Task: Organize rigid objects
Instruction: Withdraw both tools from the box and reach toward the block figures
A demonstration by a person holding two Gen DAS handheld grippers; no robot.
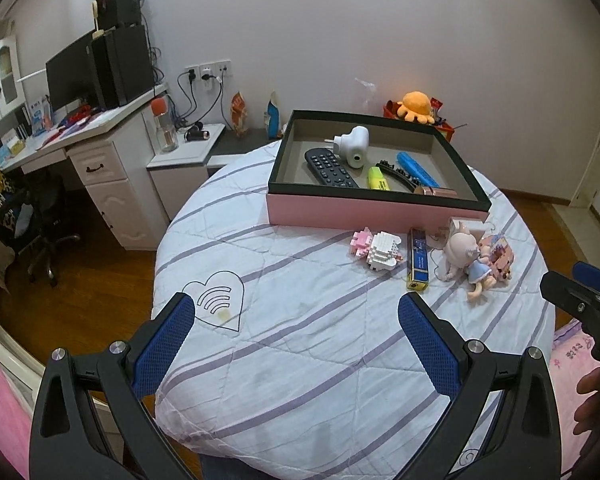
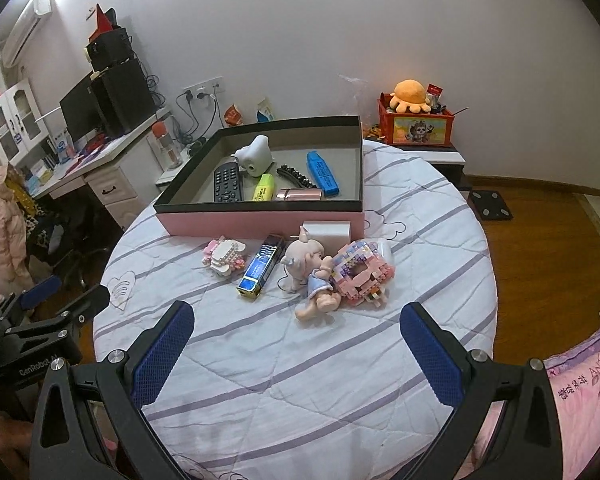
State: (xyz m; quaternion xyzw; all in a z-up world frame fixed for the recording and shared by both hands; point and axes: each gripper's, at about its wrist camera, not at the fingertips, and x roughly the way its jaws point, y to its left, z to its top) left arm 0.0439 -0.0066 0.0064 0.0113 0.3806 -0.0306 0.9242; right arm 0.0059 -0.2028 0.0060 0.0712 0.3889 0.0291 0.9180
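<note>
Round table (image 2: 440, 240) with a white purple-striped quilted cover, largest thing in view. Pink box (image 2: 260, 222) with dark rim sits on the far half of the table, open top. Inside the box: black remote (image 2: 227, 182) at the left, white plug-in device (image 2: 254, 156) behind it, yellow highlighter (image 2: 263, 187) next to the remote, blue highlighter (image 2: 322, 173) at the right, black hair clip (image 2: 296, 175) between the two highlighters, rose-gold tube (image 2: 299, 194) along the near wall.

Loose items on the table, just in front of the box: pink brick model (image 2: 362, 274) at the right, doll figure (image 2: 310, 276) lying against it, blue-and-gold narrow box (image 2: 260, 268) left of the doll, small white-pink brick figure (image 2: 225, 258) furthest left, small white block (image 2: 327, 231) touching the box's front wall.

Left tool (image 1: 296, 308) hovers over the near left part of the table, fingers wide apart, holding nothing. Right tool (image 2: 297, 314) hovers over the near edge, fingers wide apart, nothing between them, near the doll's feet but not touching.
</note>
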